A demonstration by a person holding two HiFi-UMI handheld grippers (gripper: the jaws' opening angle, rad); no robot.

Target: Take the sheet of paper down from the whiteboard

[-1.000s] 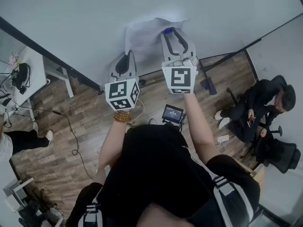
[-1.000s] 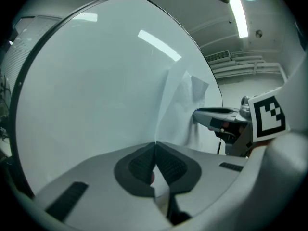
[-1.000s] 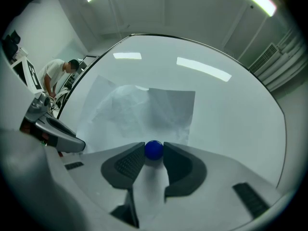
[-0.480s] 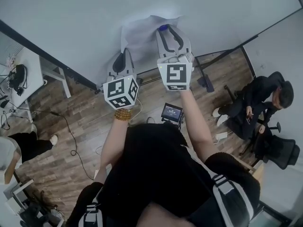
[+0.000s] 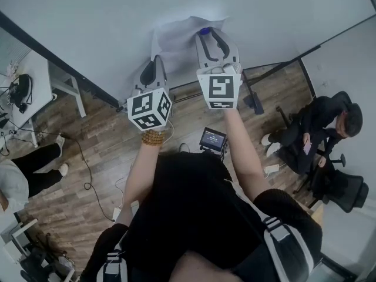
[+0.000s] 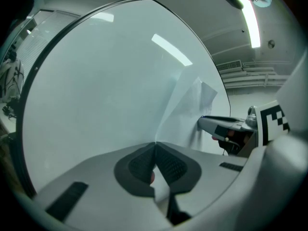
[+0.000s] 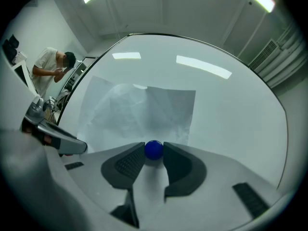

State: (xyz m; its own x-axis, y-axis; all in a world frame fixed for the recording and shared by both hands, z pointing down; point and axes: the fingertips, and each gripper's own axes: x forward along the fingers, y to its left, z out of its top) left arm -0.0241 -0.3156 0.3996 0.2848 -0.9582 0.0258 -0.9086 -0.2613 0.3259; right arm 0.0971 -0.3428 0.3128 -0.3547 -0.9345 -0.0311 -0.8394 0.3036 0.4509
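Note:
A crumpled white sheet of paper (image 5: 179, 37) hangs on the whiteboard (image 5: 88, 22). A small blue magnet (image 5: 204, 32) sits on its right part. My right gripper (image 5: 210, 35) points at the board, and its pads close on the blue magnet (image 7: 154, 149) from both sides. The sheet (image 7: 139, 110) spreads above it. My left gripper (image 5: 155, 62) is at the sheet's lower left. In the left gripper view that gripper (image 6: 155, 147) is shut on the paper's edge (image 6: 185, 112), which bulges off the board.
A seated person (image 5: 320, 131) and an office chair (image 5: 346, 192) are at the right. A small screen on a stand (image 5: 214, 140) stands on the wood floor below my arms. A desk (image 5: 32, 93), cables (image 5: 88, 169) and another person (image 5: 26, 175) are at the left.
My left gripper has rolled slightly while both grippers stay at the board. The person at the left edge has moved across the floor.

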